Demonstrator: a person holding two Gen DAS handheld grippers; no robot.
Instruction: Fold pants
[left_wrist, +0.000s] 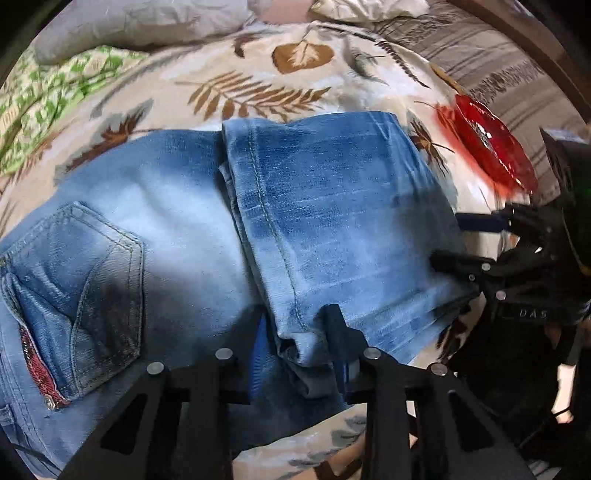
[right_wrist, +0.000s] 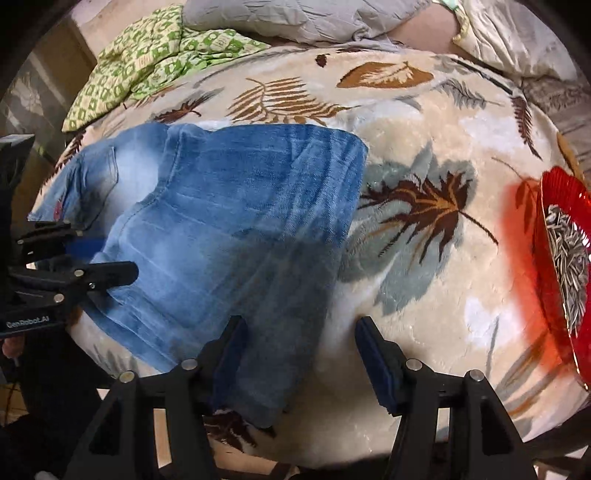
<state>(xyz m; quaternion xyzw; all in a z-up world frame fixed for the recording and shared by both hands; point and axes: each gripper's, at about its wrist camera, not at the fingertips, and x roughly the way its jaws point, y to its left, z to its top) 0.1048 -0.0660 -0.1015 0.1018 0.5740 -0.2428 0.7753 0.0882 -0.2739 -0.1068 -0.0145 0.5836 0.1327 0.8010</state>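
Observation:
Light blue jeans (left_wrist: 332, 203) lie folded on a leaf-print blanket (left_wrist: 258, 85), the legs doubled over the seat with its back pocket (left_wrist: 92, 277) showing. My left gripper (left_wrist: 297, 328) points down at the near edge, and its jaws hold the bunched hem of the folded leg. The right wrist view shows the left gripper (right_wrist: 116, 256) at the jeans' (right_wrist: 240, 203) left edge. My right gripper (right_wrist: 303, 328) is open over the right border of the denim, one finger above cloth and one above blanket. The right gripper (left_wrist: 447, 238) also shows in the left wrist view, at the jeans' right edge.
A red plate (right_wrist: 565, 258) holding sunflower seeds sits on the blanket (right_wrist: 424, 221) to the right, close to the bed's side. A green patterned cloth (right_wrist: 147, 62) and a grey pillow (right_wrist: 277, 18) lie at the far side. The bed's near edge runs under both grippers.

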